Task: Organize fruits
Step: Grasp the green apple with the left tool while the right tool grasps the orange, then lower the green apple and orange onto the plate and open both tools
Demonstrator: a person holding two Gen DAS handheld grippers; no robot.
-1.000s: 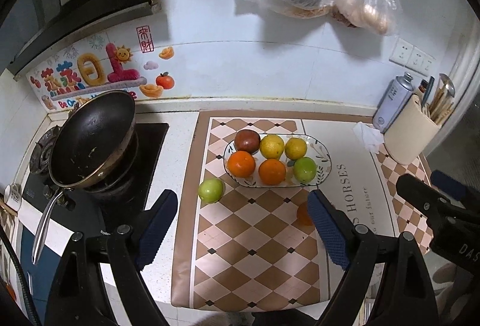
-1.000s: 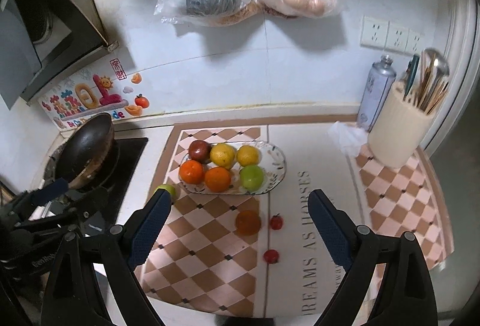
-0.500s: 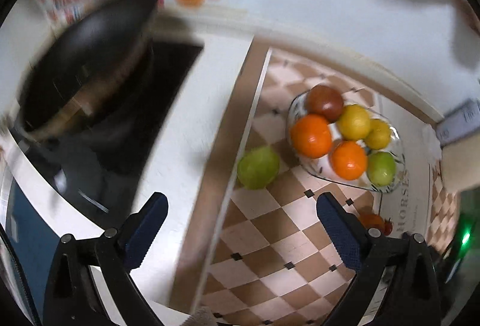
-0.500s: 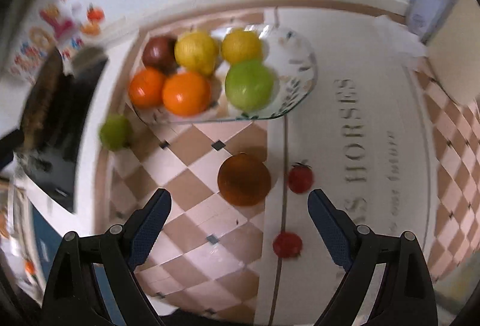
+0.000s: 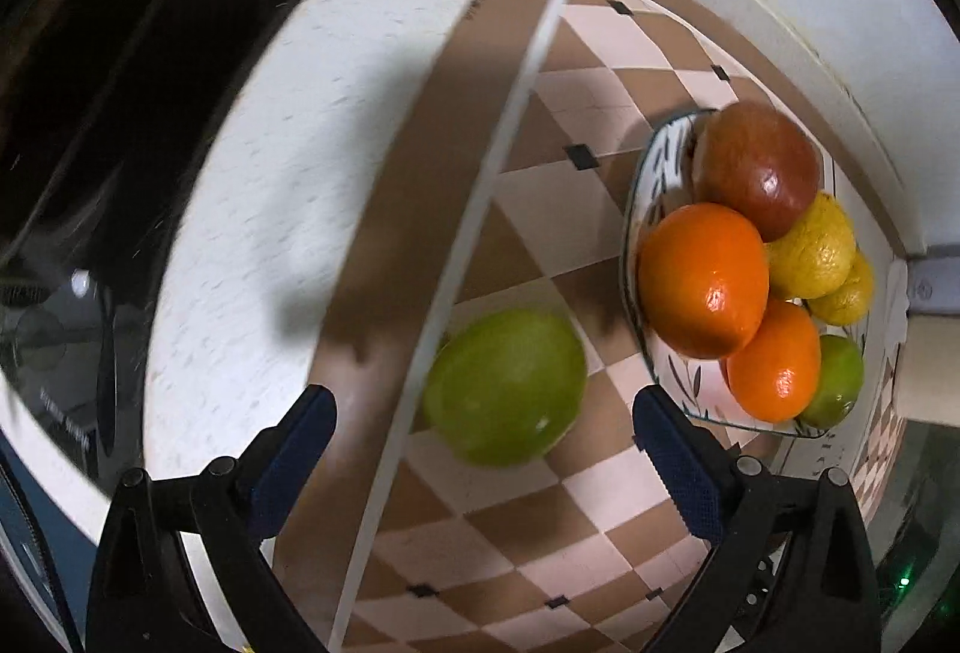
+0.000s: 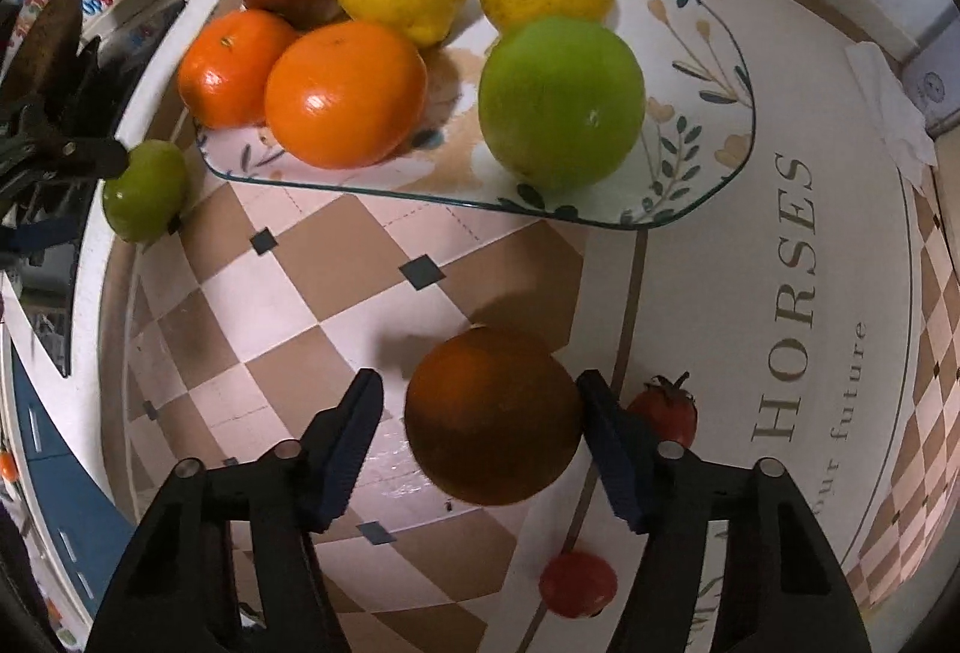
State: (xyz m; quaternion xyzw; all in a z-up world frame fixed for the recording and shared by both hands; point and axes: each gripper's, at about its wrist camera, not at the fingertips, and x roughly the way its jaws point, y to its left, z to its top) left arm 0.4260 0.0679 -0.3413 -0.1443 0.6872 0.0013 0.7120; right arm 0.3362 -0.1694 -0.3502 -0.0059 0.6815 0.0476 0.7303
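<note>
On mat: dull orange (image 6: pixel 493 416) | right gripper (image 6: pixel 480 434) closing round it, untouched

Home kitchen counter, as I see it through both wrist cameras.
I note a black cooktop (image 5: pixel 120 125) set into the white counter (image 5: pixel 288 173), a frying pan (image 6: pixel 45 35), a patterned mat (image 6: pixel 798 293) and a fruit plate (image 6: pixel 708 125).

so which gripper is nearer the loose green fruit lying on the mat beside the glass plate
Left. The left gripper straddles the loose green fruit, jaws wide; the right gripper is farther along the mat, closing around a dark orange.
</note>
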